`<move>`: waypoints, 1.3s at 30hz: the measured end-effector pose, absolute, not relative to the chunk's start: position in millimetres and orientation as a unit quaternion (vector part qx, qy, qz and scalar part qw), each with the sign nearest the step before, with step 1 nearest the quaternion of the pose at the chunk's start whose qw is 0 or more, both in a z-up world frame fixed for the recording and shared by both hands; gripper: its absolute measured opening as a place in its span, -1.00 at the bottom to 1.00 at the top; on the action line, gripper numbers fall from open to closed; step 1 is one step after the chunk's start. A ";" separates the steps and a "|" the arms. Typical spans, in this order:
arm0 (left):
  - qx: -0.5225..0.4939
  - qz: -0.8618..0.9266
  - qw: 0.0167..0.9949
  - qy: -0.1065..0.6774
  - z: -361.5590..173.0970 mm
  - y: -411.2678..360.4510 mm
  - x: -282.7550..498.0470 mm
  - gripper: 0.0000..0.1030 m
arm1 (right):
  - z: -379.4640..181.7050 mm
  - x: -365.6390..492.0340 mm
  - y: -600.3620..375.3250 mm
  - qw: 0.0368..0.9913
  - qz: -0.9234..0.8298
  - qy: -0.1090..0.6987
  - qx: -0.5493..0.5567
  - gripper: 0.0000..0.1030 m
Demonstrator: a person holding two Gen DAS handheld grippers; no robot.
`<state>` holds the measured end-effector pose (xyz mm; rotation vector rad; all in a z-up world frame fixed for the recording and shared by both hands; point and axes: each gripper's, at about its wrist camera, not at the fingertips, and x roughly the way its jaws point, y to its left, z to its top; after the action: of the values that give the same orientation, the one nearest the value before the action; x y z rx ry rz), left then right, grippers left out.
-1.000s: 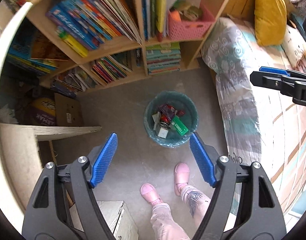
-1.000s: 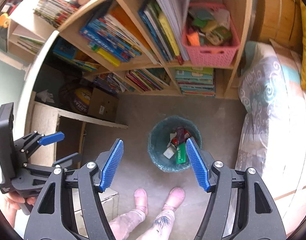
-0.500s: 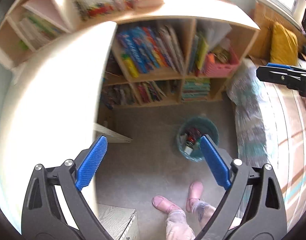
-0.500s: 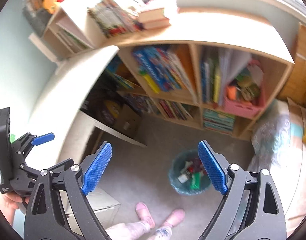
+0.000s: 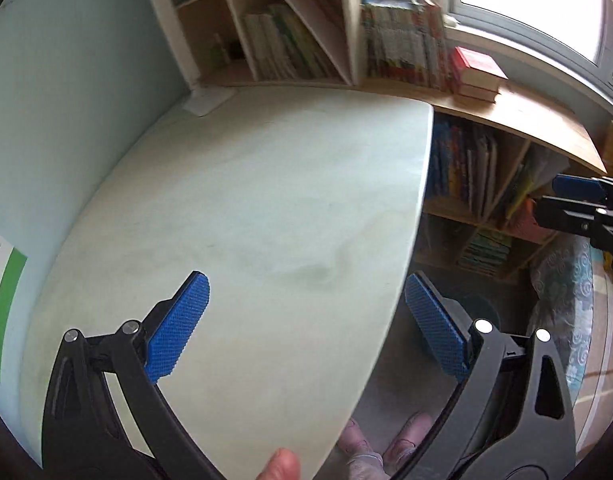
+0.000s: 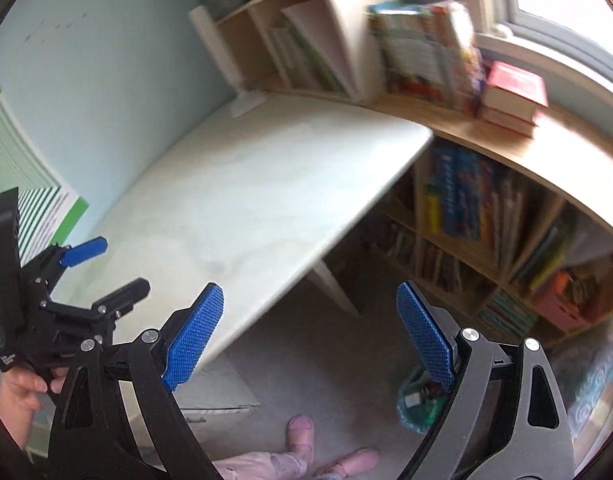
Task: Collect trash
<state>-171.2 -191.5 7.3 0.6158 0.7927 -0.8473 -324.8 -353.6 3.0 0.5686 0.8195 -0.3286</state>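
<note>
1. The left gripper (image 5: 306, 326) has its blue pads (image 5: 177, 330) spread wide and the jaws are opening, with nothing between them; it hangs over the near edge of the pale desk top (image 5: 246, 200), its right pad past the desk's right edge.
2. The right gripper (image 6: 310, 334) is also spread wide and empty; its left pad (image 6: 194, 338) lies over the desk's near corner, its right pad (image 6: 426, 336) over the floor (image 6: 326, 352).
3. In the right wrist view the left gripper shows at the far left, held by a hand (image 6: 20, 390); in the left wrist view the right gripper's tip juts in from the right edge.
4. The trash bin (image 6: 420, 404), teal with wrappers inside, stands on the floor at the lower right, partly hidden behind the right gripper's right finger; in the left wrist view it is only a dark shape behind that gripper's right pad.
5. The person's pink slippers (image 6: 302, 432) rest on the floor near the bottom edge, left of the bin.
6. Beyond the desk a bookshelf (image 6: 486, 240) packed with books curves off to the right; a red book (image 6: 514, 88) lies on its wooden top; a pink basket (image 6: 558, 308) sits in a low compartment at the right.
</note>
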 end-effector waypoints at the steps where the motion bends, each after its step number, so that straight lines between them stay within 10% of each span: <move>1: 0.276 -0.382 0.800 0.371 10.7 -181.6 -161.4 0.87 | 5.3 -311.7 -345.6 0.869 -0.142 0.394 0.264 0.71; 39: 0.070 -0.085 0.902 0.418 34.2 88.7 -55.1 0.87 | 31.8 -110.0 -127.5 0.887 0.147 0.428 0.092 0.71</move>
<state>-55.1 88.7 34.2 0.1448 0.8654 -0.1757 -110.0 -127.5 31.8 0.1915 0.8893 0.3063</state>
